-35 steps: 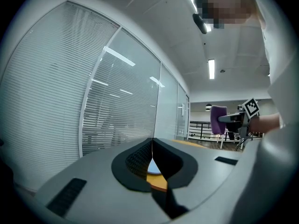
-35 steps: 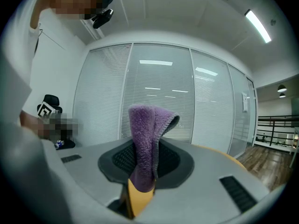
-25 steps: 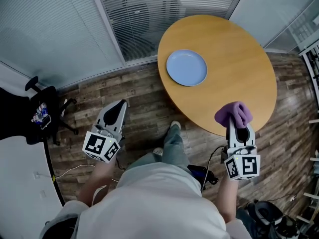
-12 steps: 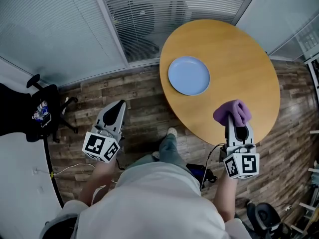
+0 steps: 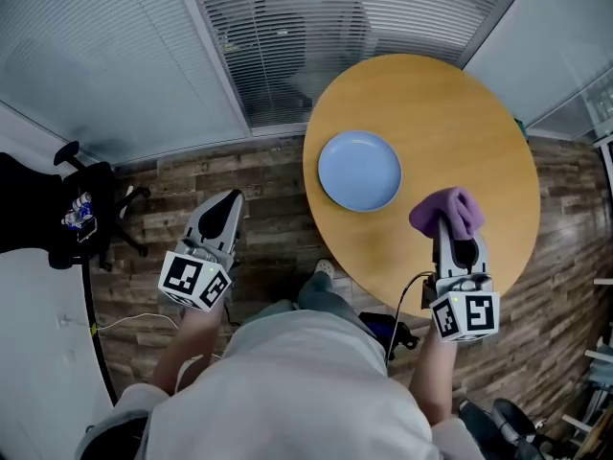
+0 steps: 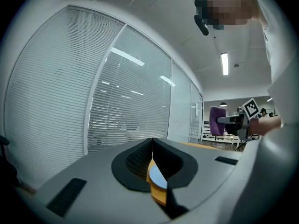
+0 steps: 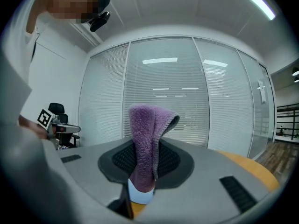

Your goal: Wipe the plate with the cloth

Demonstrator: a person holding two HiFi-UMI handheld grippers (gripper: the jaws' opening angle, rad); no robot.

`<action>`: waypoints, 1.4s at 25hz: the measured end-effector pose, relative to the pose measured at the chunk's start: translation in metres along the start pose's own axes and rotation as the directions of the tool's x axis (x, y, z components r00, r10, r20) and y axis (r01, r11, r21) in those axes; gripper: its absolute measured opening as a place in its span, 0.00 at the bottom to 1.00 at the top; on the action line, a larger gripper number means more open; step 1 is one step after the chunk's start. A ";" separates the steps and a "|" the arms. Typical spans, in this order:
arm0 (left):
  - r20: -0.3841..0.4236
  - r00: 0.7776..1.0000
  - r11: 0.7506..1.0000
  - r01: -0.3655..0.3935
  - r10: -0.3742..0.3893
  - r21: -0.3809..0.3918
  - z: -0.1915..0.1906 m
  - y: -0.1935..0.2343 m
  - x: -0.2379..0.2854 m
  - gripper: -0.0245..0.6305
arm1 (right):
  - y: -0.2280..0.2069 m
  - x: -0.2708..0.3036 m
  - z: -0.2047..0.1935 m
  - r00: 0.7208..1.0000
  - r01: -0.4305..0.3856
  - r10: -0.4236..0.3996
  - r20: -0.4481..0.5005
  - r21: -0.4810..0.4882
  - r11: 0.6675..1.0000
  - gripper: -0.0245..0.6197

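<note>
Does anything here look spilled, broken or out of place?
Nothing stands out. The plate lies flat on the table, close to its edge but fully on it. The right gripper pinches the cloth; the left gripper is shut and empty.

Pale blue round plate (image 5: 359, 171) lying flat at the counter's (image 5: 450, 113) left; fuzzy purple cloth (image 5: 447, 213), bunched, pinched in the right gripper (image 5: 451, 234) near right.

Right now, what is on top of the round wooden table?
A blue plate lies on the table, with nothing on it. The purple cloth, clamped in the right tool, hides a patch of tabletop near the edge.
</note>
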State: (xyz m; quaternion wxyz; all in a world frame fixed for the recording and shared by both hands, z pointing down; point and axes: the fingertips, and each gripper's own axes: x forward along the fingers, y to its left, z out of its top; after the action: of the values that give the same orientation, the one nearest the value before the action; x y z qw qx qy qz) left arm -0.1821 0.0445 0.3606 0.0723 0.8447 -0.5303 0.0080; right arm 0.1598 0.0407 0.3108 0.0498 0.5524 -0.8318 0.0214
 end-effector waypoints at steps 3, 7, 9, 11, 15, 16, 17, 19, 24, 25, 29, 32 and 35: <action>0.001 1.000 1.000 -0.017 0.017 0.009 0.003 -0.002 0.013 0.06 | -0.013 0.013 0.003 1.000 -0.018 0.018 0.006 0.000 1.000 0.17; 0.001 0.999 0.999 -0.037 0.037 0.012 0.006 -0.005 0.033 0.06 | -0.034 0.030 0.005 0.999 -0.036 0.036 0.007 0.003 0.999 0.17; 0.000 0.999 0.999 -0.045 0.045 0.027 0.007 -0.008 0.043 0.06 | -0.044 0.037 0.004 0.999 -0.044 0.044 0.005 0.005 0.999 0.17; -0.005 0.999 0.998 -0.050 0.050 0.049 0.006 -0.012 0.052 0.06 | -0.052 0.044 0.003 0.999 -0.054 0.054 0.004 0.007 0.999 0.17; -0.002 0.998 0.997 -0.060 0.060 0.045 0.006 -0.018 0.068 0.06 | -0.067 0.056 0.004 0.997 -0.072 0.072 0.000 0.006 0.997 0.17; -0.002 0.998 0.997 -0.061 0.062 0.042 0.006 -0.019 0.072 0.06 | -0.069 0.059 0.005 0.997 -0.078 0.078 0.001 0.005 0.997 0.17; -0.003 0.998 0.997 -0.062 0.062 0.039 0.006 -0.020 0.075 0.06 | -0.071 0.062 0.005 0.996 -0.084 0.084 0.001 0.004 0.996 0.17; -0.011 0.998 0.998 -0.060 0.060 0.035 0.003 -0.023 0.080 0.06 | -0.072 0.065 0.003 0.995 -0.095 0.095 -0.001 0.004 0.995 0.17; -0.029 0.998 0.998 -0.054 0.055 0.030 -0.001 -0.021 0.086 0.06 | -0.074 0.070 -0.003 0.995 -0.102 0.102 -0.016 0.018 0.995 0.17; -0.032 0.998 0.998 -0.051 0.052 0.028 -0.002 -0.021 0.089 0.06 | -0.075 0.071 -0.005 0.995 -0.101 0.101 -0.019 0.020 0.995 0.17; -0.051 0.998 0.999 -0.022 0.024 0.028 -0.005 -0.022 0.100 0.06 | -0.080 0.073 -0.011 0.996 -0.083 0.084 -0.031 0.033 0.996 0.17; -0.058 0.998 1.000 -0.002 0.004 0.029 -0.005 -0.019 0.108 0.06 | -0.080 0.077 -0.016 0.997 -0.069 0.070 -0.040 0.043 0.997 0.17; -0.067 0.998 0.999 0.020 -0.019 0.026 -0.005 -0.013 0.116 0.06 | -0.078 0.082 -0.016 0.998 -0.051 0.053 -0.045 0.046 0.998 0.17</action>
State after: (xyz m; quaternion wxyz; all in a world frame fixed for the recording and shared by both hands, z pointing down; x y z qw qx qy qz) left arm -0.1191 -0.0528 0.3749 0.0788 0.8500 -0.5192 0.0425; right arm 0.2013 -0.0633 0.3341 0.0561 0.5307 -0.8439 0.0543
